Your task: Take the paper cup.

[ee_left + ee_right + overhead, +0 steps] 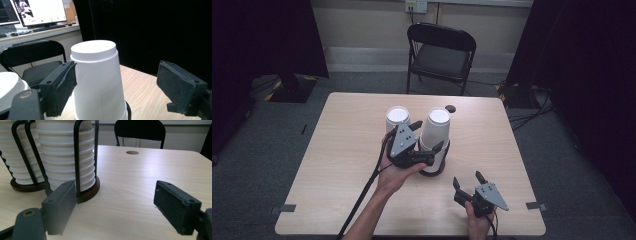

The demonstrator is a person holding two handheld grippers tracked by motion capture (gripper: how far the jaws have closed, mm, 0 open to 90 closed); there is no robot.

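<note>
Cup stack [98, 82], base cut off, stands untouched between the left hand-held gripper's [426, 135] parted jaws.

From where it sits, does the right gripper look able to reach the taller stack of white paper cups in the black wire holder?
Probably yes. The right gripper is open, and bare wooden table lies between it and the taller stack of white paper cups; the left gripper already straddles that stack.

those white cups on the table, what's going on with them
A person works two stacks of upside-down white paper cups held in black wire racks on a light wooden table. The left tongs straddle the top cup of the right-hand stack; one pad touches it, the other stands clear. The right tongs hover open, near the table's front edge.
</note>
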